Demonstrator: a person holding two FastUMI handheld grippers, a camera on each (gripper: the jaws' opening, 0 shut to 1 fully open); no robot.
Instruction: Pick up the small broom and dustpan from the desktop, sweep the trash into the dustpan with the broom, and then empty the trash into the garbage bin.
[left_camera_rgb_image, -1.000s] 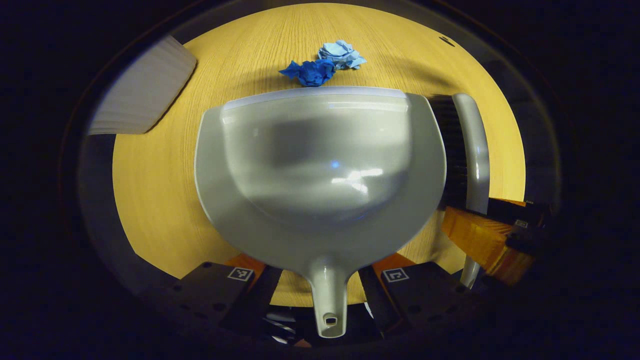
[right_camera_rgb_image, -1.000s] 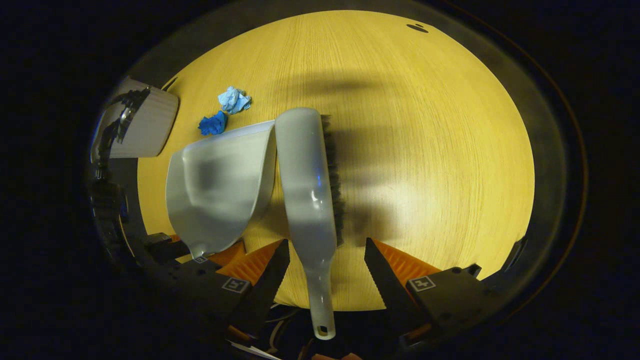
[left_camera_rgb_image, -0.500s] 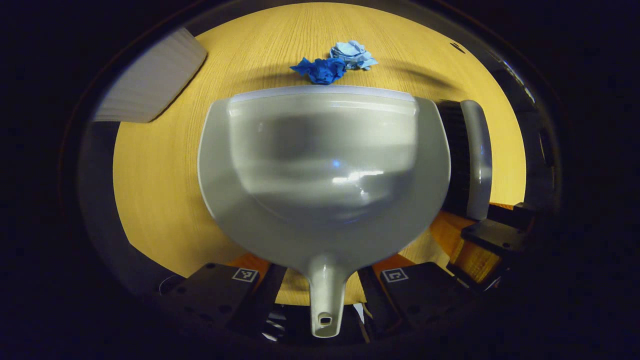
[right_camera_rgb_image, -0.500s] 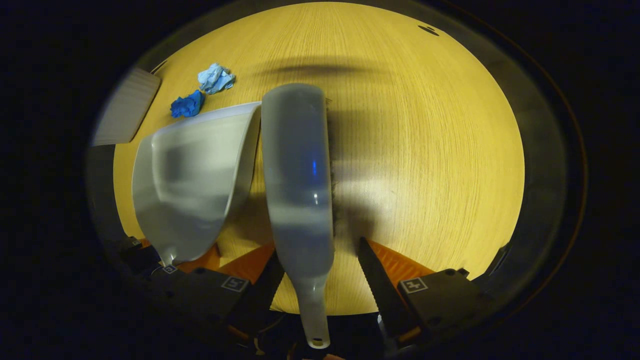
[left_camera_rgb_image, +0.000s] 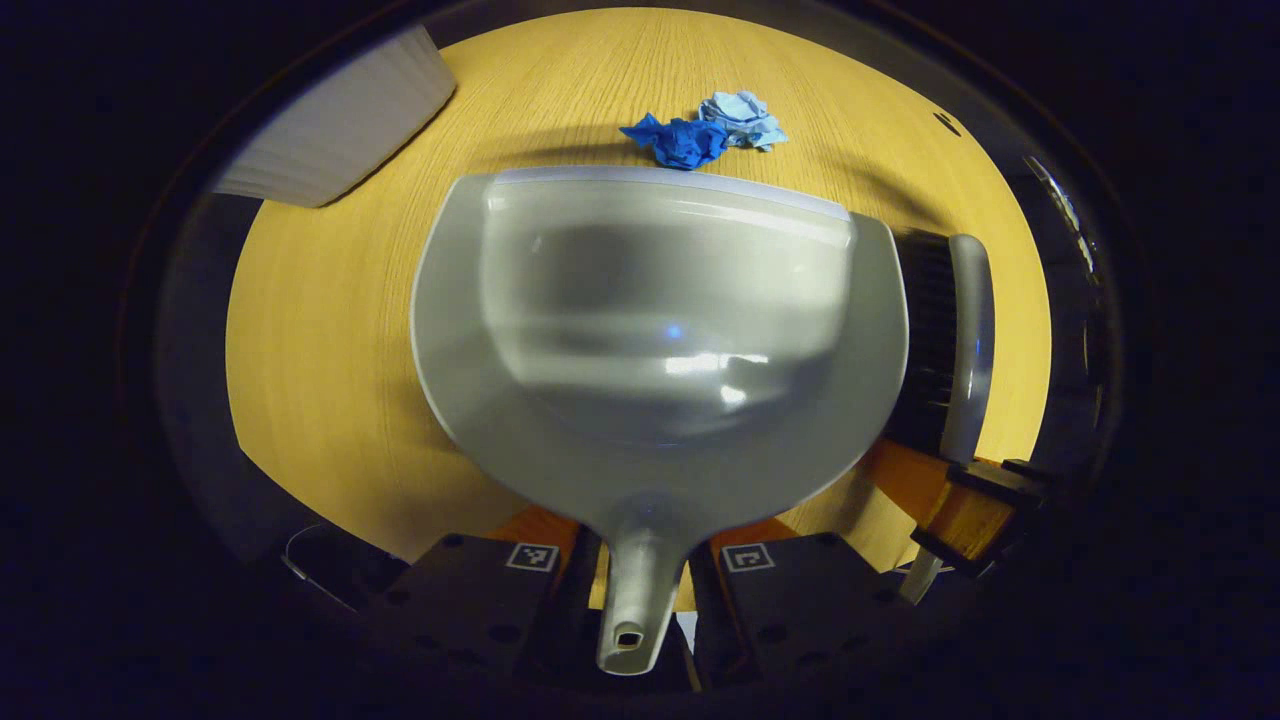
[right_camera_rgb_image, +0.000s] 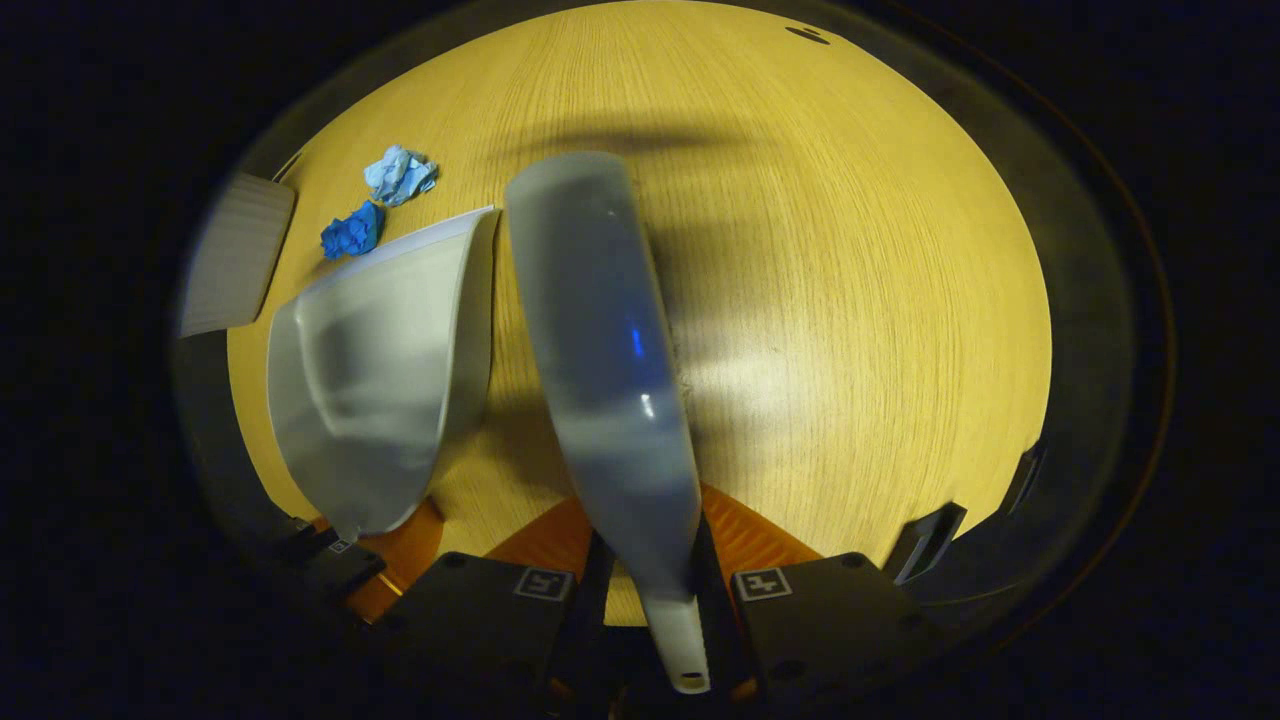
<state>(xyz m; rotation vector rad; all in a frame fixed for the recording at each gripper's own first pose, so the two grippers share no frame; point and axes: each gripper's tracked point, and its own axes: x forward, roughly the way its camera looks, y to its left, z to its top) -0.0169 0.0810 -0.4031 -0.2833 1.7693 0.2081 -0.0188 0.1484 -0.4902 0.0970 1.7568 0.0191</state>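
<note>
1. In the left gripper view, we see the left gripper (left_camera_rgb_image: 640, 575) with its two fingers drawn in against the handle of the grey dustpan (left_camera_rgb_image: 660, 320), one on each side, clamping it.
2. The dustpan's handle runs down between those fingers and has a small hole near its end; its wide pale lip points away from us across the wooden desktop (left_camera_rgb_image: 320, 330).
3. Just beyond that lip lie two crumpled paper scraps, touching each other: a dark blue scrap (left_camera_rgb_image: 678, 140) and a light blue scrap (left_camera_rgb_image: 742, 118). The dark one sits nearer the lip.
4. In the right gripper view, we see the right gripper (right_camera_rgb_image: 648, 590) closed tight on the handle of the small broom (right_camera_rgb_image: 600, 340), with both fingers pressed to it.
5. The broom's grey back faces the camera and its head reaches out over the desktop; in the left gripper view its dark bristles face the dustpan's right side, just beside it.
6. A white ribbed garbage bin (left_camera_rgb_image: 340, 130) stands at the far left edge of the desktop, well apart from the scraps.
7. On writing: we find no brand name or readable text on the broom, dustpan or bin. Each gripper carries small square black-and-white marker tags (right_camera_rgb_image: 543, 583) on its body, which bear patterns, not words.
</note>
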